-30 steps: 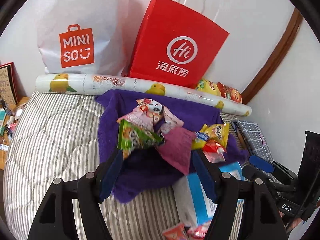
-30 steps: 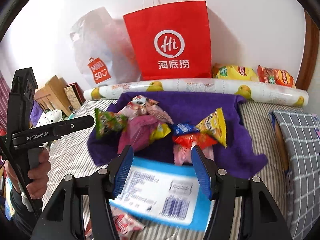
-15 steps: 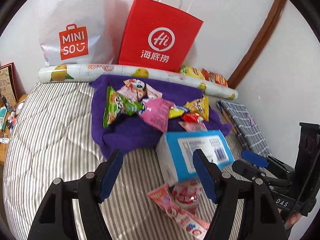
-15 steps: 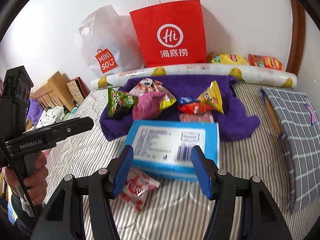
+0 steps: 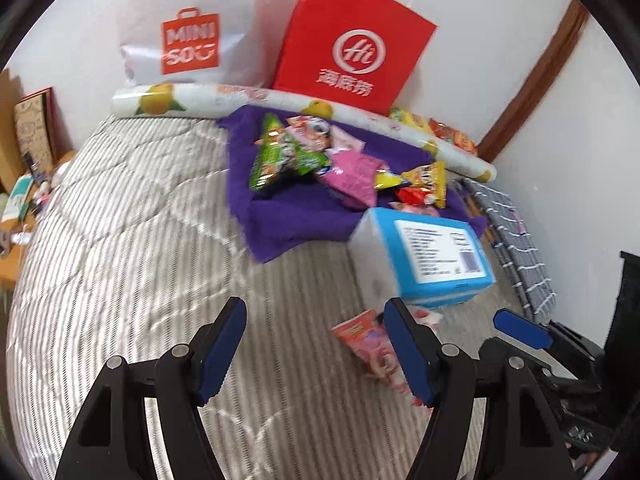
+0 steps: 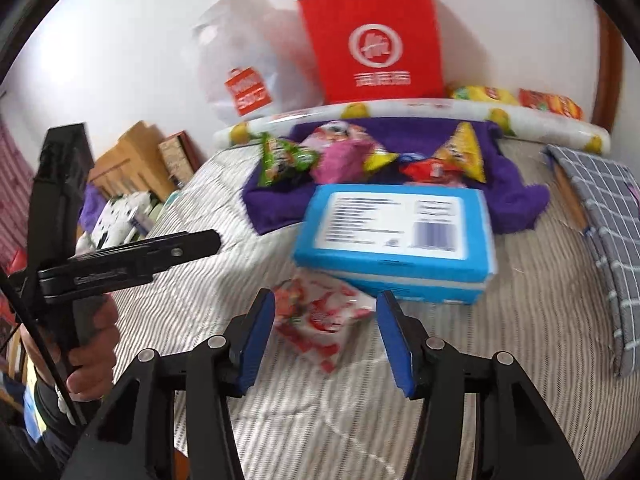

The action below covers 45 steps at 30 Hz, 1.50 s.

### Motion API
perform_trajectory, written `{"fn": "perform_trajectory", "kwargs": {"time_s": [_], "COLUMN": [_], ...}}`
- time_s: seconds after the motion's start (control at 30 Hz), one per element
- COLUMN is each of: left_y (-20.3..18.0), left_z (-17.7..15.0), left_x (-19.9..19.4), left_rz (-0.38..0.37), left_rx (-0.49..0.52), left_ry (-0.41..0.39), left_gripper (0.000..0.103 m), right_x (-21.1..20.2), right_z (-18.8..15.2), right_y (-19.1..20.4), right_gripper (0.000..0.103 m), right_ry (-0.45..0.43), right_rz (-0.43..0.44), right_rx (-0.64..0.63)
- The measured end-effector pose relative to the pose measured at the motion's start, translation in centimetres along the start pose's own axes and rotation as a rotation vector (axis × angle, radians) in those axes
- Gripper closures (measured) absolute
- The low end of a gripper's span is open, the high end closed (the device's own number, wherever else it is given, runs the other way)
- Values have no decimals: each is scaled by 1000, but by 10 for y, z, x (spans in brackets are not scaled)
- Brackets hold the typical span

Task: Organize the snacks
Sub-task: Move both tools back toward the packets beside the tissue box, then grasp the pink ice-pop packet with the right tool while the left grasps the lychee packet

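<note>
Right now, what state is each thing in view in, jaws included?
Left gripper: jaws open, nothing between them.
Right gripper: jaws closing, red-and-white snack packet between them, not yet pinched.
Blue box: closed, lying flat, label up.
Purple towel: spread out under a pile of snack packets.
Red paper bag: upright against the wall.
White plastic bag: upright beside it.

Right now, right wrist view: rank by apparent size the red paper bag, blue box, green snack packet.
1. Blue box and red paper bag: alike; the box is nearer the camera, so unranked.
2. Green snack packet: clearly smallest.
</note>
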<state>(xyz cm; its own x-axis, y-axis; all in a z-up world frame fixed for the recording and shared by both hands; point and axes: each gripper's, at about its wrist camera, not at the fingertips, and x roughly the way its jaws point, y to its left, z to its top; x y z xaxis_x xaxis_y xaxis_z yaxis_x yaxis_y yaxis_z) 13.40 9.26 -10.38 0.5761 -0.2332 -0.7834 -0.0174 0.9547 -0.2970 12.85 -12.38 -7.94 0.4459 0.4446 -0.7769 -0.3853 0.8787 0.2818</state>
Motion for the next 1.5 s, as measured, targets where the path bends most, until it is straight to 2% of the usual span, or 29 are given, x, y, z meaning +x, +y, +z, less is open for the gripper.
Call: {"fn": "perform_trajectory", "kwargs": {"time_s": [0.1,0.3,0.37,0.43,0.6,0.77,0.8,0.83,0.97,1.07,1.17,1.3,1.5], "left_y": [13,38,45,51,55,53,52,52,50,47,40,23,-12], "left_z": [-4,-12,-14,-16,-19,-24,-25,-26,-30,-31,-33,-36,-43], "left_x": [-3,-7,-6,-5,-4,-6,-7,-8,-6,-4,-1,7,31], "left_rz": [13,37,41,37,31,20,18,17,16,14,-8,-40,-66], "left_rx": [-23,-63,-78,-90,-97,-77,-74,-71,-53,-50,-42,-11,49], "left_ry": [-2,2,9,13,19,21,20,20,28,33,37,45,89], "left_gripper": [34,34,34,34,34,34,34,34,34,34,34,34,34], "right_x": [9,42,54,64,79,77,73,69,43,27,6,-17,-4], "right_z": [3,9,7,2,-10,-19,-20,-20,-23,-25,-27,-30,-46], "right_y": [22,49,51,53,60,64,64,64,58,48,30,-5,-49], "right_gripper": [50,60,71,77,81,85,87,96,96,96,96,96,96], "right_ry": [23,99,137,184,228,213,200,190,117,84,31,-23,2], "right_rz": [15,-8,-18,-18,-54,-68,-65,-57,-9,-20,-52,-146,-213], "right_rx": [-58,-140,-147,-152,-200,-237,-237,-237,-200,-158,-121,-67,5]}}
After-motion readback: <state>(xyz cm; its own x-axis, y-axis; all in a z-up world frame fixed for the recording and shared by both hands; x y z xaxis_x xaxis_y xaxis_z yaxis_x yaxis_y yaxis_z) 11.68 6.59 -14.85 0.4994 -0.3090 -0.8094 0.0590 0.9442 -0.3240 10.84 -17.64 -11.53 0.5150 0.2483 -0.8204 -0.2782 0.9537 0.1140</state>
